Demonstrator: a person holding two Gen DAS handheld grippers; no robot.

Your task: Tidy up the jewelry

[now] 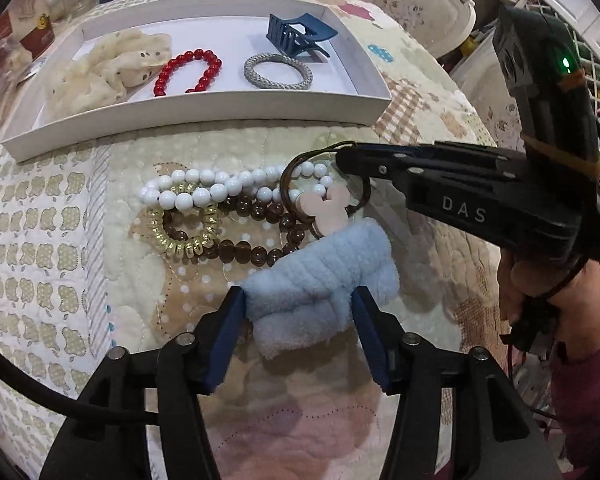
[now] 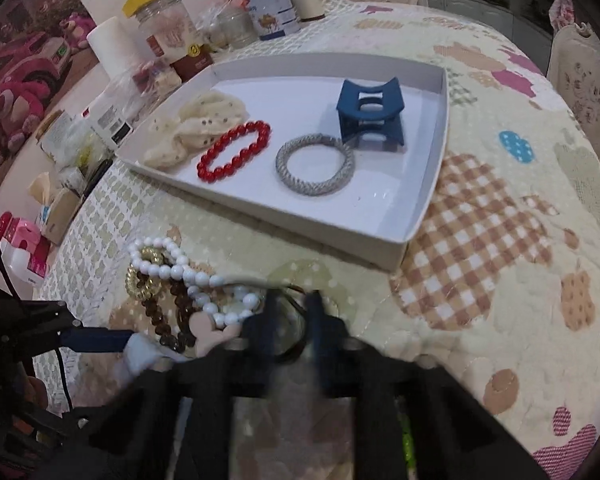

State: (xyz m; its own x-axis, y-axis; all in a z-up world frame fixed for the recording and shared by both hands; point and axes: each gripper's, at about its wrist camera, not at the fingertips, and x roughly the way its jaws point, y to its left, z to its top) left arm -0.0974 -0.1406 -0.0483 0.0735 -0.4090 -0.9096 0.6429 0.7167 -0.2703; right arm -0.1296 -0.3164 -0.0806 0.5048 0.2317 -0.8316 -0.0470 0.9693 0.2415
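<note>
A white tray point(image 1: 204, 110) holds a cream scrunchie point(image 1: 112, 66), a red bead bracelet point(image 1: 188, 72), a grey hair tie point(image 1: 278, 71) and a blue claw clip point(image 1: 300, 36). In front of it lies a pile: white bead bracelet point(image 1: 220, 188), brown bead bracelet point(image 1: 244, 248), gold coil tie point(image 1: 184, 236), thin brown hair tie with a pink charm point(image 1: 324, 204). My left gripper point(image 1: 300, 312) is closed on a light blue fluffy band point(image 1: 320, 276). My right gripper point(image 1: 340, 160) pinches the thin brown hair tie point(image 2: 296, 292); in the blurred right wrist view its fingertips point(image 2: 292, 304) stand close together.
Jars, a tin point(image 2: 268, 4), bottles and a paper roll point(image 2: 112, 48) crowd the far left of the quilted table point(image 2: 480, 280). Tissue boxes point(image 2: 56, 208) sit at the left edge. Chairs point(image 1: 420, 4) stand behind the table.
</note>
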